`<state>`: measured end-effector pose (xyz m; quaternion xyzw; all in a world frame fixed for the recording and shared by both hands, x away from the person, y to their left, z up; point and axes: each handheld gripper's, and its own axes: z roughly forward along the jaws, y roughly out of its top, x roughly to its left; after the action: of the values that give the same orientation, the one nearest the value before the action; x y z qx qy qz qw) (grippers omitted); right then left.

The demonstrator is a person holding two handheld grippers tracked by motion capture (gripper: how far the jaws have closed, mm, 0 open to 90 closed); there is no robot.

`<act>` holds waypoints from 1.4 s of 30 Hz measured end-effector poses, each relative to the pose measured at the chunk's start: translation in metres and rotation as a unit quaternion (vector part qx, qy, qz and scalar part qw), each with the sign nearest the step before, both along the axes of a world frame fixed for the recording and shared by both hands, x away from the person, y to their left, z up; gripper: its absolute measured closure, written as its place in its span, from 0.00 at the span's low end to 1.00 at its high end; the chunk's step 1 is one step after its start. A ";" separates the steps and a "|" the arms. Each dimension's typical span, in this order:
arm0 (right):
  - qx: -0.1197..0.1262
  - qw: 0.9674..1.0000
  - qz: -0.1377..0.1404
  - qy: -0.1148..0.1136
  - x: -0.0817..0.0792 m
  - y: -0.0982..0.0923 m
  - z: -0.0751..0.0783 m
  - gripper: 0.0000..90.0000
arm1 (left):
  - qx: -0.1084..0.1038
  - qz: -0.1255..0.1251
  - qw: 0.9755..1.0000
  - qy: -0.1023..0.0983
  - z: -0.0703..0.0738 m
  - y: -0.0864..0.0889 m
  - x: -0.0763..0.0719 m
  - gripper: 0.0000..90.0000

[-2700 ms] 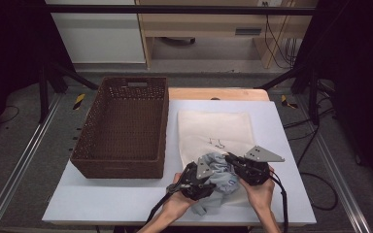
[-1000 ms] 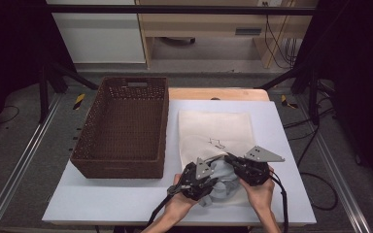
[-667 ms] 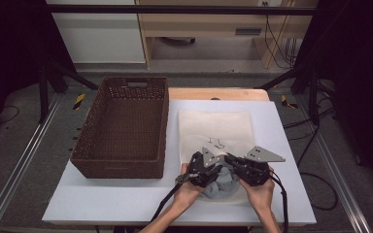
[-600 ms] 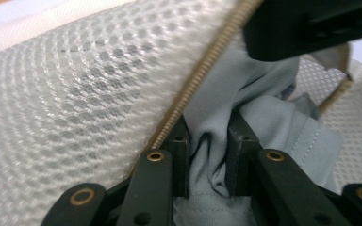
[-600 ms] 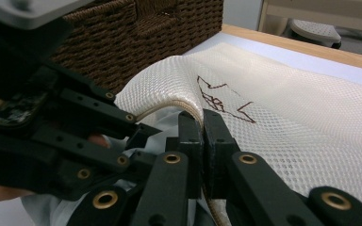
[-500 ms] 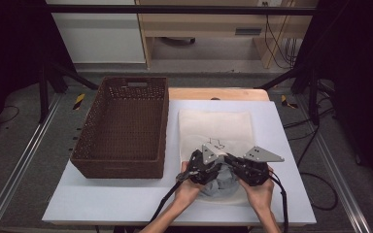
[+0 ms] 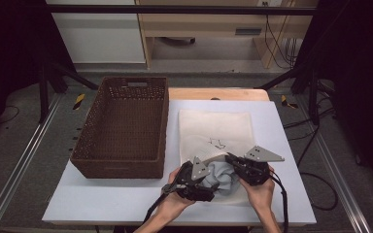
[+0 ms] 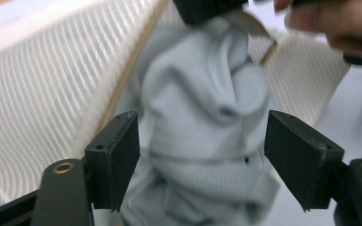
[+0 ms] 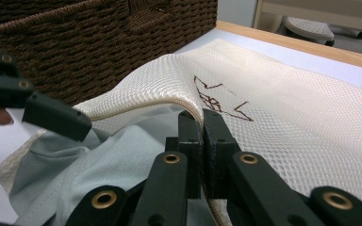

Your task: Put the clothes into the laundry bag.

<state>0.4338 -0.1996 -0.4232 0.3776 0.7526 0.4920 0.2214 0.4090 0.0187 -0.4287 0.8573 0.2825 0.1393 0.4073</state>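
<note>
Left hand-held gripper astride grey cloth.

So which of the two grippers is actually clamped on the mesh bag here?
The right gripper: its jaws are shut on the mesh bag's raised edge. The left gripper has its jaws wide open either side of the grey cloth.

The right gripper clamps the raised rim of a cream mesh bag, pale grey cloth bunched beneath it, the left gripper at left, a wicker basket behind.
</note>
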 end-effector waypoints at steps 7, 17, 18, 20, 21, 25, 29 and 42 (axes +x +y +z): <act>0.000 1.000 0.001 0.003 0.000 0.001 -0.001 0.97 | 0.008 0.025 0.999 0.045 -0.031 -0.004 0.016 0.36; 0.001 1.000 0.004 0.005 0.000 0.001 0.000 0.97 | 0.030 0.059 0.998 0.024 -0.036 -0.017 0.021 0.75; 0.002 1.000 0.004 0.005 0.000 0.001 0.000 0.97 | 0.024 0.060 0.998 0.025 -0.034 -0.016 0.022 0.78; 0.003 1.000 0.008 0.003 0.000 0.000 0.000 0.97 | 0.009 0.067 0.998 0.019 -0.031 -0.017 0.024 0.81; 0.005 1.000 0.007 0.003 0.000 0.000 0.000 0.98 | 0.003 0.069 0.997 0.017 -0.029 -0.018 0.024 0.81; 0.010 1.000 0.005 -0.002 0.000 -0.003 0.003 0.98 | 0.003 0.076 0.997 -0.005 -0.018 -0.030 0.026 0.82; 0.020 1.000 0.005 -0.005 -0.002 -0.007 0.006 0.98 | 0.011 0.090 0.996 -0.016 -0.018 -0.042 0.036 0.82; 0.009 1.000 0.009 -0.005 -0.002 -0.004 0.005 0.98 | -0.024 0.071 0.997 -0.001 -0.031 -0.036 0.044 0.59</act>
<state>0.4320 -0.2034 -0.4180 0.3705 0.7503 0.5024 0.2177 0.4531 -0.0173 -0.4600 0.8246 0.3459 0.1622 0.4172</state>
